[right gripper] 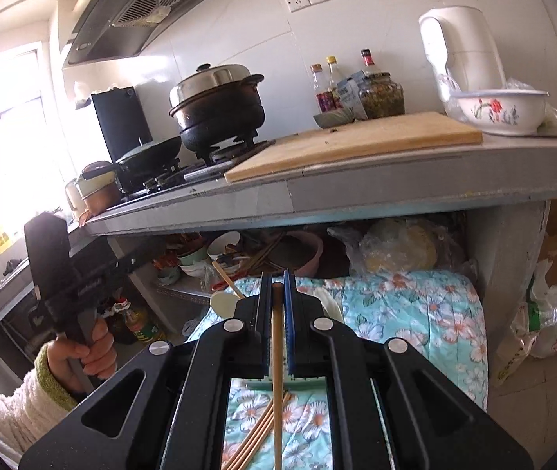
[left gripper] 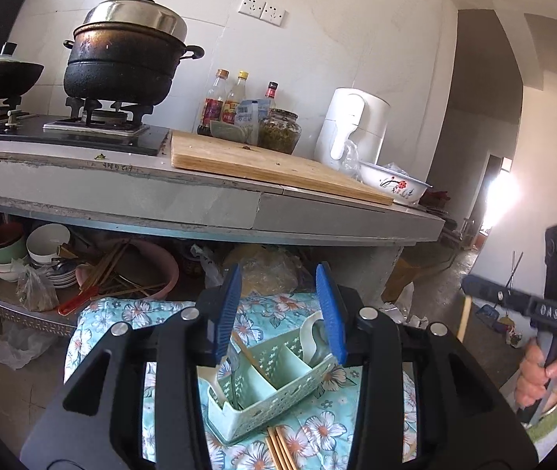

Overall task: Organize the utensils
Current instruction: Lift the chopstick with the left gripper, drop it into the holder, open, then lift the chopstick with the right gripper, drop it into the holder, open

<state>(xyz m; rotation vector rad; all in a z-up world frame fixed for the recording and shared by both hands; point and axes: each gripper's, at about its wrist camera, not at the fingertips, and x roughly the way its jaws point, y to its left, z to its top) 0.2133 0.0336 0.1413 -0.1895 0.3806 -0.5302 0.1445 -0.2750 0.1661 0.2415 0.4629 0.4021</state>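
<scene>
A mint green divided utensil basket (left gripper: 270, 391) sits on a floral cloth (left gripper: 317, 427). It holds a white spoon (left gripper: 309, 333), a metal utensil (left gripper: 233, 376) and a chopstick (left gripper: 247, 352). My left gripper (left gripper: 279, 274) hovers open above the basket, with nothing between its blue pads. My right gripper (right gripper: 277, 280) is shut on a single wooden chopstick (right gripper: 277, 352), lifted above the cloth. Several loose chopsticks (right gripper: 258, 434) lie on the cloth beneath it, and the left wrist view shows those chopsticks (left gripper: 278, 448) in front of the basket.
A grey counter (left gripper: 200, 199) runs behind, carrying a wooden cutting board (left gripper: 262, 160), a black pot (left gripper: 121, 62) on the stove, bottles, a white kettle (left gripper: 352, 129) and a flowered bowl (left gripper: 392, 186). The shelf beneath holds stacked bowls (left gripper: 43, 250) and more chopsticks. Plastic bags (right gripper: 544, 325) lie at the right.
</scene>
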